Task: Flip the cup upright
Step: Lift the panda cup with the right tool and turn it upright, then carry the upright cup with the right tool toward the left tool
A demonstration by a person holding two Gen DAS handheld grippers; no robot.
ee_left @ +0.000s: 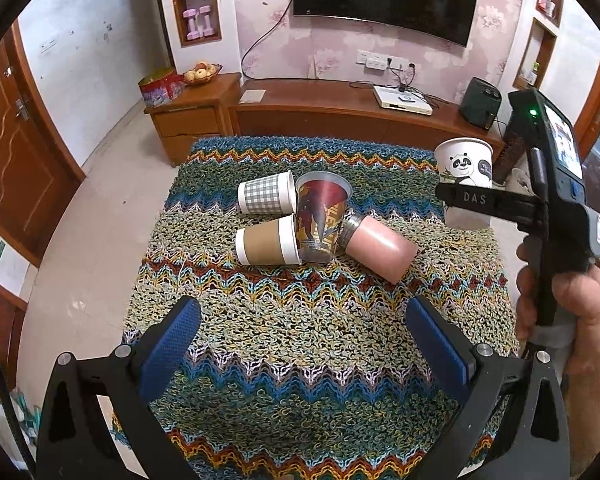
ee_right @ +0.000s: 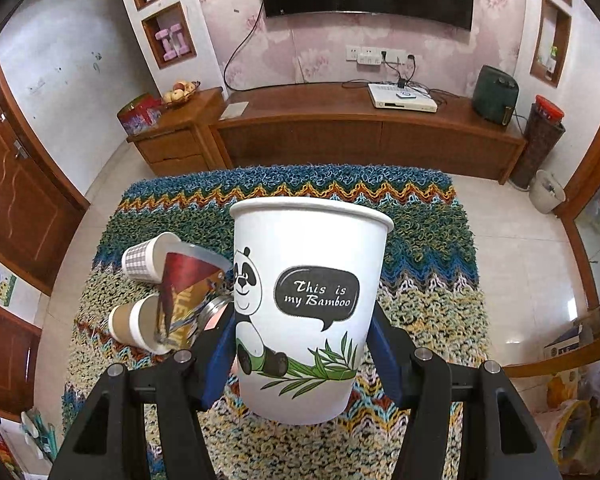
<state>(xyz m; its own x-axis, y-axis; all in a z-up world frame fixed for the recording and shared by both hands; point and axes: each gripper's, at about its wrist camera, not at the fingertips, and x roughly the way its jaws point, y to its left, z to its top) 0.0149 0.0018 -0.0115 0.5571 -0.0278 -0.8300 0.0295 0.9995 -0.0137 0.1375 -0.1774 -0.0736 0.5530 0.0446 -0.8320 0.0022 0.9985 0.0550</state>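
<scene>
My right gripper point(ee_right: 302, 344) is shut on a white panda paper cup point(ee_right: 304, 304), held upright, mouth up, above the table's right side; it also shows in the left wrist view point(ee_left: 464, 168). My left gripper point(ee_left: 300, 332) is open and empty over the near middle of the knitted cloth point(ee_left: 300, 360). Beyond it lie a checked cup point(ee_left: 264, 196), a brown-sleeved cup point(ee_left: 266, 242) and a pink cup point(ee_left: 378, 248), all on their sides. A printed plastic cup point(ee_left: 320, 216) stands tilted among them.
The table carries a colourful zigzag knitted cloth point(ee_right: 420, 240). Behind it stand a wooden TV bench point(ee_left: 340, 112), a side cabinet point(ee_left: 188, 116) with a fruit bowl, and a wall TV. Tiled floor lies on both sides.
</scene>
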